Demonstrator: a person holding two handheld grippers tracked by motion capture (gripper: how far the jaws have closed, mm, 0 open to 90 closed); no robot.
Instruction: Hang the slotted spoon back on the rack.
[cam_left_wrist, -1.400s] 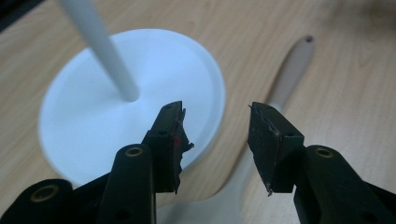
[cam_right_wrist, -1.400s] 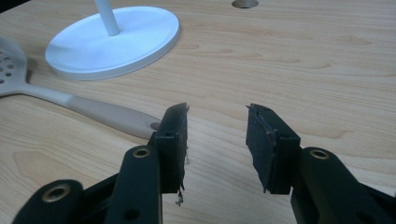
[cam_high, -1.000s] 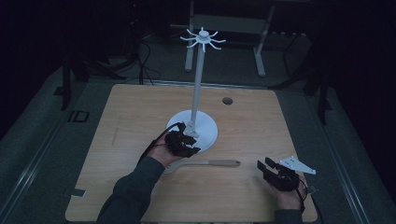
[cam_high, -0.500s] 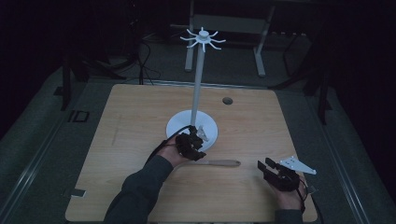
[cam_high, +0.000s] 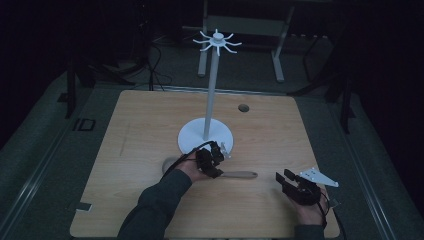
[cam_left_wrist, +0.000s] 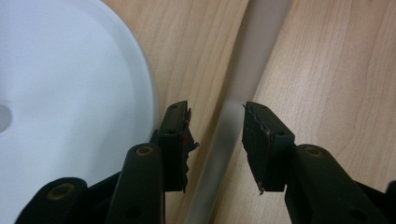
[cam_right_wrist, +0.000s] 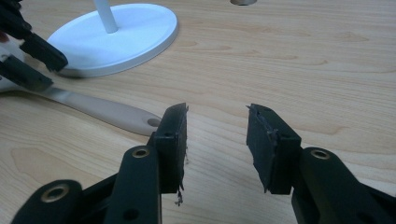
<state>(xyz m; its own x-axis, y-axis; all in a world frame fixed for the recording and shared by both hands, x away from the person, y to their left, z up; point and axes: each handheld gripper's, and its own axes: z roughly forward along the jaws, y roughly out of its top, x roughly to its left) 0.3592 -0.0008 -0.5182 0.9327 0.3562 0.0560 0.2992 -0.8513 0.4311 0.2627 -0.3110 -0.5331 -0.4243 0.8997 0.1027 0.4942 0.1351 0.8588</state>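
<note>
Spatula (cam_left_wrist: 219, 154) handle blurred between open left tongs (cam_left_wrist: 215, 140), blade hidden

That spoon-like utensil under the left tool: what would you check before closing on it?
1. Left tool open: ok.
2. Utensil handle between its jaws: ok.
3. Jaws touching the handle: cannot tell, it is blurred.
4. Stand base beside the left jaw, apart from the handle: ok.
5. Right tool open over bare table, away from the utensil: ok.

White stand base (cam_high: 192, 140) crowds the spatula's (cam_high: 240, 175) far side — near side open.
</note>
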